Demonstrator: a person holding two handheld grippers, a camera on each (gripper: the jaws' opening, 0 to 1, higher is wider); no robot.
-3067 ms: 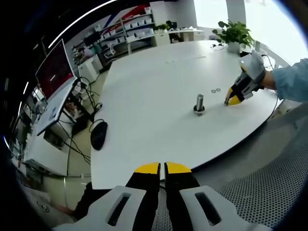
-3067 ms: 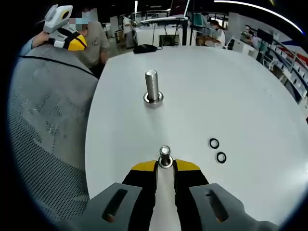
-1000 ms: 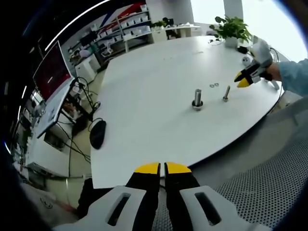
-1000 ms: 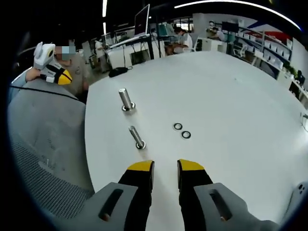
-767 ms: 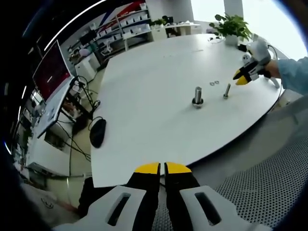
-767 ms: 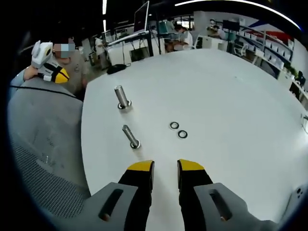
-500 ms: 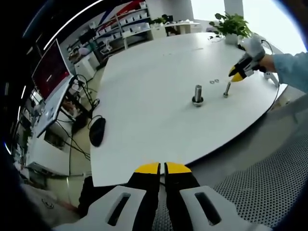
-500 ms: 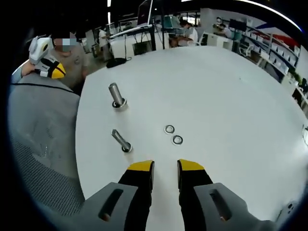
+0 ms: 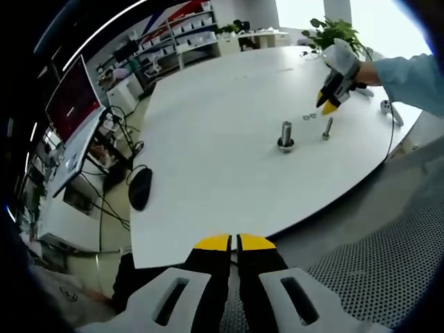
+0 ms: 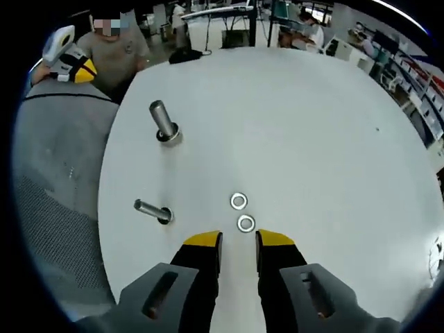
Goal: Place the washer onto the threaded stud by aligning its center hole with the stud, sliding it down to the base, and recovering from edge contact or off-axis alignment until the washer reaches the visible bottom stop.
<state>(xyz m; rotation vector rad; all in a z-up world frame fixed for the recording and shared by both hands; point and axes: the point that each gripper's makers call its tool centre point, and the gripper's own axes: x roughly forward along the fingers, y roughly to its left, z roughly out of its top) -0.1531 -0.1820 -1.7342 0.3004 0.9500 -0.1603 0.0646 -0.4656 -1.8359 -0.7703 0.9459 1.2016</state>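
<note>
Two small metal washers [image 10: 238, 201] [image 10: 245, 223] lie side by side on the white table [image 10: 312, 139], just ahead of my right gripper [image 10: 238, 243], which is open with nothing between its jaws. A thin stud [image 10: 152, 209] stands to their left, and a thicker threaded stud [image 10: 164, 121] stands beyond it on its base. In the left gripper view the thick stud [image 9: 285, 134], the thin stud [image 9: 327, 128] and the washers [image 9: 310, 116] are far off, with the right gripper [image 9: 329, 104] hovering over the washers. My left gripper [image 9: 234, 243] is shut, off the table's near edge.
A potted plant [image 9: 338, 41] and a small white object [image 9: 387, 107] sit at the table's far side. A black mouse [image 9: 140, 189] and a monitor [image 9: 76, 104] are on a desk to the left. A grey mesh chair back [image 10: 55, 208] borders the table; a person sits behind it.
The right gripper let go of the thin stud, leaving it upright, then swung over toward the two washers, which now lie right at its jaw tips. The left gripper stayed put.
</note>
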